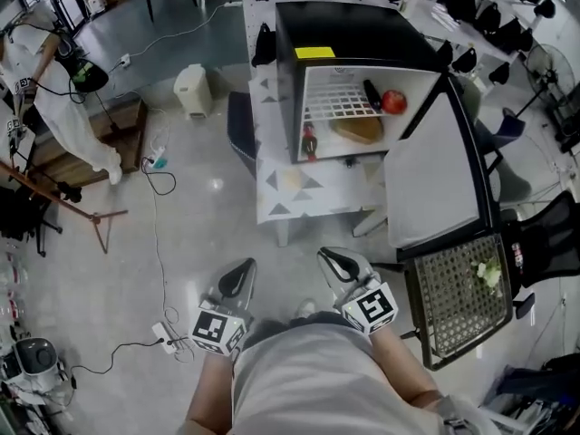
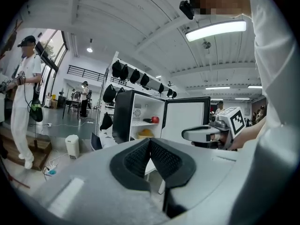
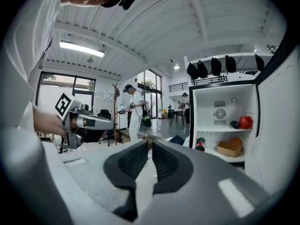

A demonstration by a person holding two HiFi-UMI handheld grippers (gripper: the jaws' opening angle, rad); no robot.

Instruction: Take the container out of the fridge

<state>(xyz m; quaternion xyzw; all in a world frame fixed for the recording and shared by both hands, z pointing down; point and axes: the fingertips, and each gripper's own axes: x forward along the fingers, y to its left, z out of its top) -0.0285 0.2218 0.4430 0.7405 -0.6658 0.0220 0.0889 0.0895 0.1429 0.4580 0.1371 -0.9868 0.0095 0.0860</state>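
Head view looks down at the tan container (image 1: 359, 130) sitting on the lower level of the open fridge (image 1: 353, 27), toward its right side, under the white wire shelf (image 1: 337, 104). A small bottle (image 1: 310, 140) stands at the left of that same level, apart from the container. On the shelf above, a red fruit (image 1: 393, 101) sits at the right with a dark thing (image 1: 372, 92) just beside it — I cannot tell what that is. The fridge door (image 1: 435, 175) is swung wide open on the right. The fridge stands on a white table (image 1: 292, 193) patterned with grey triangles.

Both my tools are well short of the fridge, held side by side in front of my body. My left gripper (image 1: 238, 277) has its jaws closed tip to tip with nothing between them. My right gripper (image 1: 343, 263) is pinched down to a thin slit, also empty. Neither touches the container — or anything else.

To my right a black mesh basket (image 1: 444, 315) holds a pale green thing (image 1: 489, 275). Across the floor on the left a small white bin (image 1: 192, 89) stands near the table, and a person in white (image 2: 26, 78) stands farther off.
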